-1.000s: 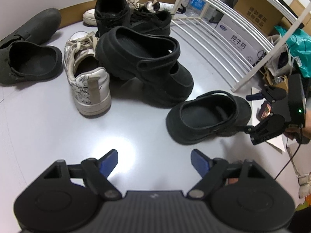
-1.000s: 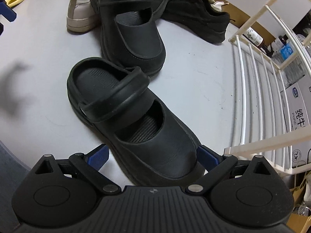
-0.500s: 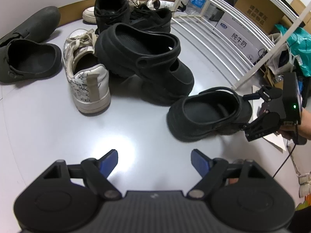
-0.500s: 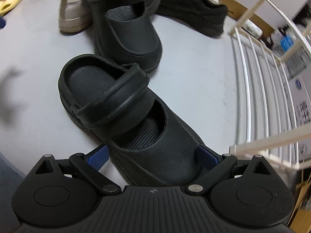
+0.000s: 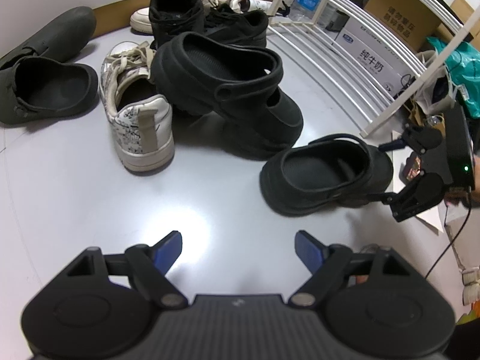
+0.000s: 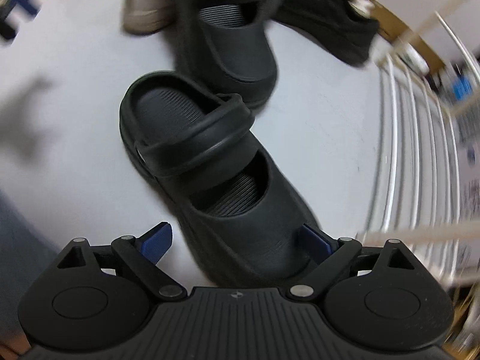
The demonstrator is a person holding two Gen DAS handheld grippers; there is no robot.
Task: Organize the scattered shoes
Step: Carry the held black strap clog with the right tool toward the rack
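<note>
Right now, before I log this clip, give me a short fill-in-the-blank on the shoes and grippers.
1. The right gripper straddles the ____ end of a black clog.
2. The left gripper holds ____.
3. The other black clog leans on a ____ sneaker.
4. The rack is ____ in colour.

Missing: toe; nothing; white; white

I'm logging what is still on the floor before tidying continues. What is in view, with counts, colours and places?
Black rubber clogs: two, one at the right gripper, one propped on the pile.
White lace-up sneaker: one, left of the pile.
Dark grey slip-on shoes: two, far left.
Black lace-up sneakers: two, behind the pile.
White wire shoe rack: one, right side.
Cardboard boxes: brown, behind the rack.
Left gripper: open, empty.
Right gripper: around the nearer clog's toe.
</note>
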